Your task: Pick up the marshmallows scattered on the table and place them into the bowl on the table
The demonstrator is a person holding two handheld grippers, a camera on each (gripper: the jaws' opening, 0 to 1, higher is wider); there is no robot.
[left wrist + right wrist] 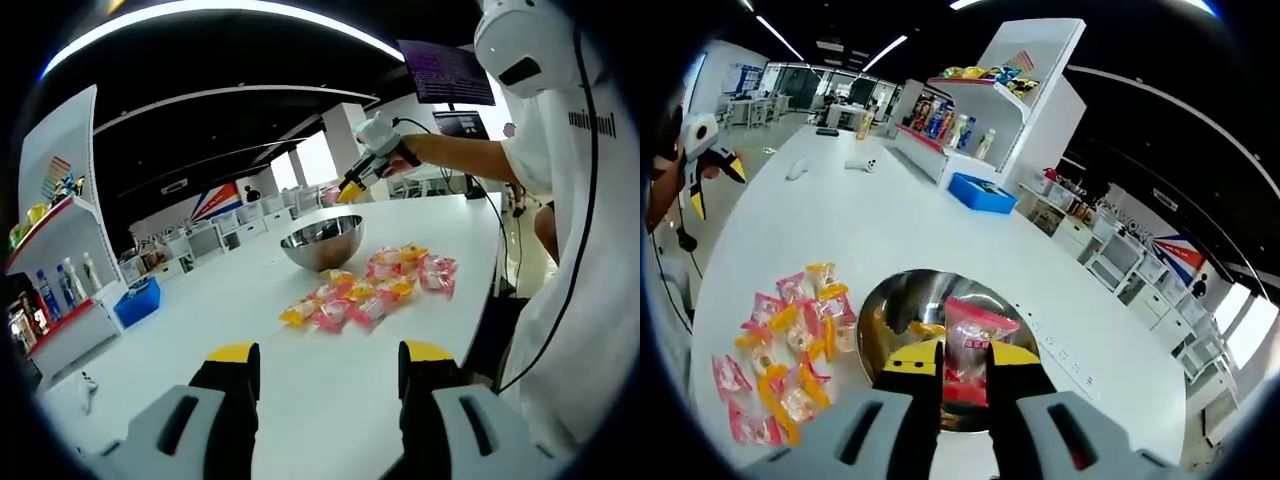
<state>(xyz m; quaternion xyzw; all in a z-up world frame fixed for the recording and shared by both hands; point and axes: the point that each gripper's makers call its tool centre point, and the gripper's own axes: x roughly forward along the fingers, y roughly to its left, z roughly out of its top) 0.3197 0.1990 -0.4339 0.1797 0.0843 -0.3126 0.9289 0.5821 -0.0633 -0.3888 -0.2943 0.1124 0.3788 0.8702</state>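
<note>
Over the steel bowl my right gripper is shut on a pink marshmallow packet, which stands upright between the yellow-tipped jaws. Several pink and orange marshmallow packets lie on the white table to the left of the bowl. In the left gripper view the bowl sits mid-table with the marshmallow packets in front of it and to its right. The right gripper hangs above the bowl in a person's hand. My left gripper is open low over the near table, and is also seen far left as the left gripper.
A white shelf unit with bottles and snacks stands beyond the table, with a blue bin beside it. Small white objects lie at the table's far end. A person in white stands at the table edge on the right.
</note>
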